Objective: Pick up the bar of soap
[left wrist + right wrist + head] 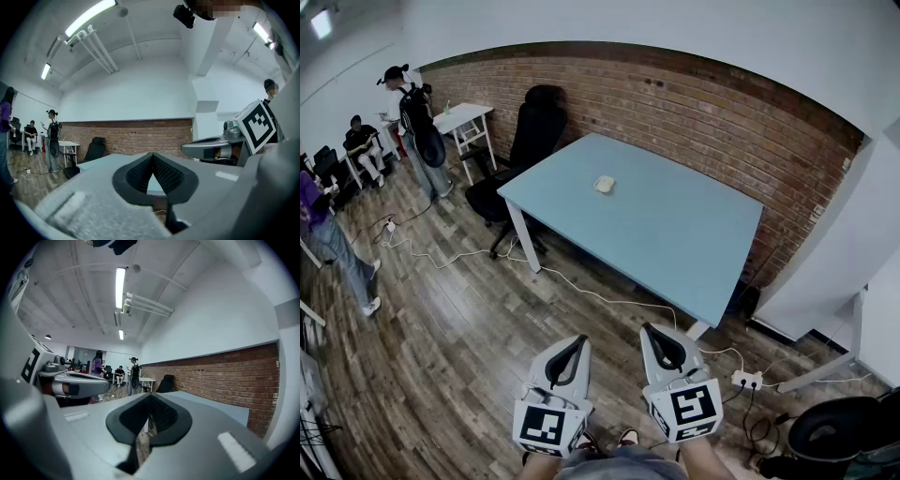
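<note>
The bar of soap (604,184), small and pale, lies on the light blue table (675,234) toward its far left part. Both grippers hang low over the wooden floor, well short of the table's near edge. My left gripper (579,340) is shut with nothing in it, its jaws meeting at the tip (152,155). Beside it, my right gripper (650,329) is also shut and empty (151,396). Each gripper view catches the other gripper to its side and the table's surface (105,161) ahead. The soap is not visible in either gripper view.
A black office chair (530,131) stands at the table's far left corner, before the brick wall (703,112). A small white table (464,117) and several people are at far left. A cable (581,286) and power strip (746,379) lie on the floor. A black seat (834,427) sits lower right.
</note>
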